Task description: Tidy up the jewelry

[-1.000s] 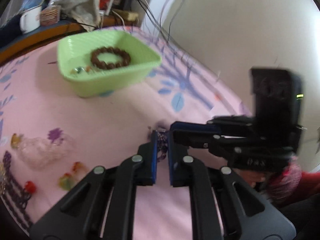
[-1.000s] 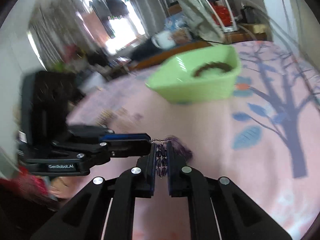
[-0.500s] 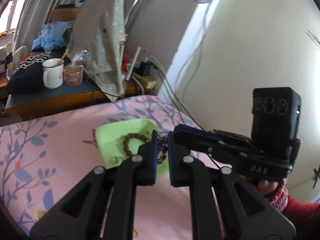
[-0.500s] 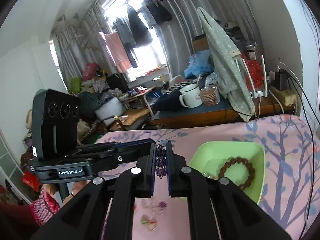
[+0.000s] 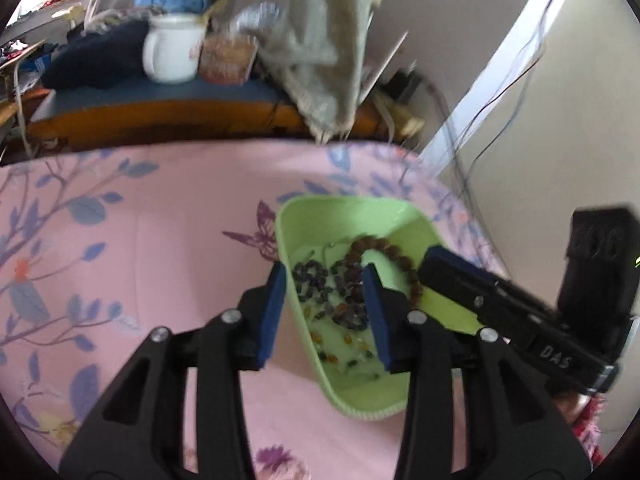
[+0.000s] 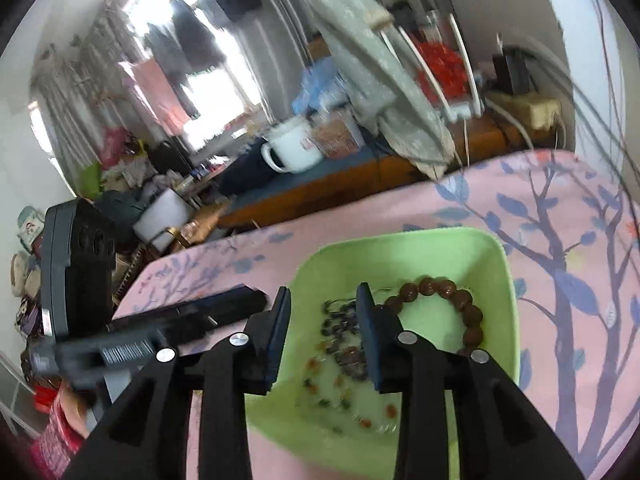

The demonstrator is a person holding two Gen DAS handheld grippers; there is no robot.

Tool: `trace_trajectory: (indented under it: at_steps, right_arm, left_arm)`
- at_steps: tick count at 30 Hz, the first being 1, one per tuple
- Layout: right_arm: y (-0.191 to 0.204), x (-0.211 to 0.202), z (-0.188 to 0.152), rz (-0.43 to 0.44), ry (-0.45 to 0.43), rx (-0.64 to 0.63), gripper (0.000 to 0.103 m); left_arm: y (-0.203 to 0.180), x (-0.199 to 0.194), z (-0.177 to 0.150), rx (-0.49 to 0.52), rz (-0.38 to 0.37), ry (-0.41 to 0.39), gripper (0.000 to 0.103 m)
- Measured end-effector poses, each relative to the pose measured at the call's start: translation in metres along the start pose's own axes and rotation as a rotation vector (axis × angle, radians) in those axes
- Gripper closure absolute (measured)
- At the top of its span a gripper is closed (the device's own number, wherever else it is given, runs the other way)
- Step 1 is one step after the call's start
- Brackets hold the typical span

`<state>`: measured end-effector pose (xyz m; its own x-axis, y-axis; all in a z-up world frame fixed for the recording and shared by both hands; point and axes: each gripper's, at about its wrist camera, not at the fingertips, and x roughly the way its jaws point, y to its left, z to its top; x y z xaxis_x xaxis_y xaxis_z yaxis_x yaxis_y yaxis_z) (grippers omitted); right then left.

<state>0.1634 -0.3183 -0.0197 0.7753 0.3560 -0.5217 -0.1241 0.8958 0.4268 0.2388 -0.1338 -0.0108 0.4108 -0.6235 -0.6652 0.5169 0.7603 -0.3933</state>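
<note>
The left black two-finger gripper with blue pads [image 5: 325, 312] is held with its jaws spread wide apart, nothing being clasped between them. The right black two-finger gripper with blue pads [image 6: 323, 334] is likewise held with its jaws parted and nothing gripped. The two grippers are poised close beside each other, each seen angled across the other's view.

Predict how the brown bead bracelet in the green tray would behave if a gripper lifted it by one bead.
The brown bead bracelet looks strung, so it would probably sag into a loop. Its round, glossy beads may slip between fingers. Lying against the green tray wall, it would likely drag.
</note>
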Motion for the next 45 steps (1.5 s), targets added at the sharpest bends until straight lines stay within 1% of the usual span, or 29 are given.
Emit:
trace_trajectory:
  at_steps: [2, 3, 5, 7, 11, 14, 16, 18, 20, 22, 23, 24, 25, 26, 28, 30, 31, 32, 33, 36, 39, 40, 41, 42, 43, 44, 45]
  right_arm:
    - [0.011, -0.014, -0.011, 0.022, -0.022, -0.015, 0.096]
    - [0.016, -0.020, -0.019, 0.055, -0.024, -0.016, 0.096]
    - [0.028, -0.026, -0.036, 0.121, -0.012, -0.018, 0.096]
    - [0.042, -0.024, -0.060, 0.168, 0.030, -0.041, 0.096]
    - [0.059, -0.014, -0.095, 0.136, 0.090, -0.056, 0.096]
    - [0.065, -0.006, -0.109, 0.122, 0.137, -0.059, 0.096]
    - [0.072, 0.003, -0.109, 0.096, 0.174, -0.090, 0.096]
    - [0.082, 0.011, -0.108, 0.085, 0.195, -0.137, 0.097]
    - [0.097, 0.029, -0.108, 0.064, 0.258, -0.204, 0.097]
    - [0.115, 0.048, -0.110, 0.045, 0.300, -0.279, 0.096]
    - [0.120, 0.055, -0.111, 0.029, 0.315, -0.312, 0.096]
    - [0.126, 0.061, -0.111, -0.004, 0.302, -0.363, 0.096]
    - [0.128, 0.069, -0.112, -0.027, 0.333, -0.398, 0.096]
    - [0.128, 0.069, -0.112, -0.026, 0.326, -0.416, 0.102]
    - [0.123, 0.064, -0.111, -0.031, 0.338, -0.442, 0.103]
    - [0.111, 0.053, -0.109, -0.102, 0.309, -0.447, 0.103]
    - [0.096, 0.046, -0.109, -0.135, 0.303, -0.426, 0.103]
    - [0.082, 0.037, -0.108, -0.127, 0.294, -0.392, 0.103]
    - [0.062, 0.024, -0.107, -0.121, 0.287, -0.331, 0.103]
    - [0.018, -0.015, -0.114, -0.176, 0.243, -0.227, 0.103]
    - [-0.008, -0.056, -0.133, -0.160, 0.206, -0.114, 0.103]
    - [-0.010, -0.071, -0.142, -0.158, 0.175, -0.091, 0.103]
    - [-0.010, -0.081, -0.148, -0.152, 0.158, -0.075, 0.103]
    - [-0.011, -0.090, -0.158, -0.144, 0.173, -0.052, 0.103]
    - [-0.011, -0.095, -0.165, -0.132, 0.168, -0.040, 0.103]
    - [-0.010, -0.102, -0.172, -0.112, 0.151, -0.032, 0.103]
    - [-0.010, -0.107, -0.176, -0.102, 0.145, -0.027, 0.103]
  left_arm:
    - [0.012, -0.035, -0.008, 0.006, -0.020, -0.059, 0.066]
    - [0.014, -0.046, -0.013, 0.005, -0.019, -0.073, 0.066]
    - [0.022, -0.073, -0.032, -0.003, 0.010, -0.105, 0.066]
    - [0.031, -0.092, -0.053, -0.012, 0.059, -0.119, 0.066]
    - [0.047, -0.111, -0.105, -0.011, 0.146, -0.098, 0.065]
    - [0.056, -0.120, -0.132, -0.011, 0.156, -0.080, 0.065]
    - [0.056, -0.120, -0.140, -0.007, 0.149, -0.077, 0.066]
    - [0.054, -0.124, -0.143, 0.004, 0.166, -0.085, 0.065]
    - [0.057, -0.127, -0.146, -0.012, 0.151, -0.096, 0.065]
    - [0.059, -0.128, -0.147, -0.023, 0.149, -0.093, 0.066]
    - [0.059, -0.127, -0.148, -0.025, 0.152, -0.086, 0.065]
    - [0.059, -0.125, -0.148, -0.028, 0.154, -0.076, 0.065]
    - [0.058, -0.124, -0.149, -0.028, 0.154, -0.069, 0.065]
    - [0.055, -0.122, -0.150, -0.022, 0.150, -0.061, 0.065]
    - [0.049, -0.121, -0.152, 0.003, 0.150, -0.054, 0.065]
    - [0.041, -0.117, -0.152, 0.042, 0.160, -0.045, 0.065]
    - [0.037, -0.113, -0.151, 0.062, 0.160, -0.038, 0.065]
    - [0.033, -0.111, -0.151, 0.074, 0.157, -0.033, 0.065]
    - [0.029, -0.107, -0.150, 0.088, 0.152, -0.026, 0.065]
    - [0.010, -0.093, -0.144, 0.136, 0.123, 0.003, 0.065]
    - [-0.022, -0.075, -0.141, 0.210, 0.072, 0.039, 0.065]
    - [-0.033, -0.069, -0.142, 0.236, 0.053, 0.050, 0.065]
    - [-0.047, -0.060, -0.143, 0.268, 0.024, 0.068, 0.059]
    - [-0.058, -0.053, -0.144, 0.290, 0.002, 0.082, 0.048]
    - [-0.068, -0.046, -0.147, 0.310, -0.020, 0.097, 0.043]
    - [-0.080, -0.037, -0.149, 0.334, -0.047, 0.115, 0.038]
    - [-0.089, -0.029, -0.150, 0.354, -0.063, 0.132, 0.038]
